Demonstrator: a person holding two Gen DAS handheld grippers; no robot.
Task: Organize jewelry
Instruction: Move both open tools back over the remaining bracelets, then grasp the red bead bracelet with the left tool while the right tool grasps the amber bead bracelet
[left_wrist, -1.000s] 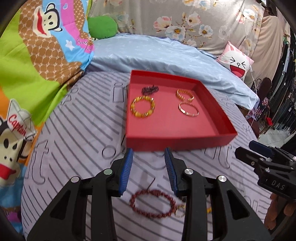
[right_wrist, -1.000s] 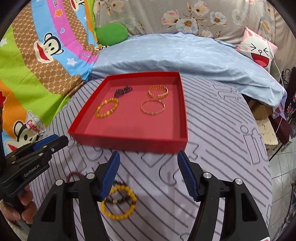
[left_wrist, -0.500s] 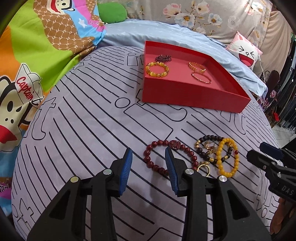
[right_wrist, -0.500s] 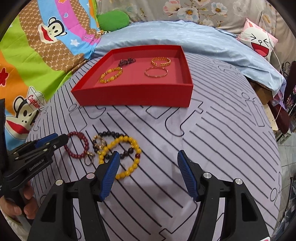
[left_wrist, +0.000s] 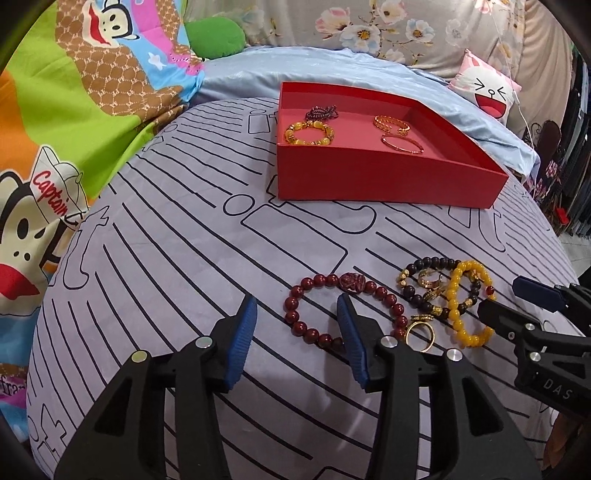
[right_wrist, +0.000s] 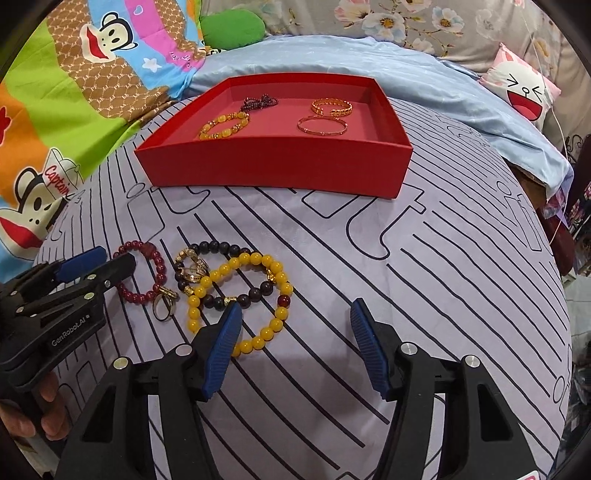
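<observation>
The left gripper (left_wrist: 297, 317) and the right gripper (right_wrist: 293, 325) had matt black plastic arms with bright metal screw heads and ribbed blue pads that looked rubbery. Just ahead of them, on smooth matt lilac cloth (right_wrist: 443, 258) printed with dark lines, lay a glossy dark red bead bracelet (left_wrist: 325, 291), a glossy yellow bead bracelet (right_wrist: 243, 295) and a shiny gold-coloured metal ring (left_wrist: 419, 334). Farther ahead, the red tray (right_wrist: 280, 162) looked like matt card, and it held a polished gold-coloured bangle (right_wrist: 322, 124).

Striped bedsheet (left_wrist: 184, 258), floral backrest (left_wrist: 369, 29) (cartoon quilt (left_wrist: 74, 110) alongside)
</observation>
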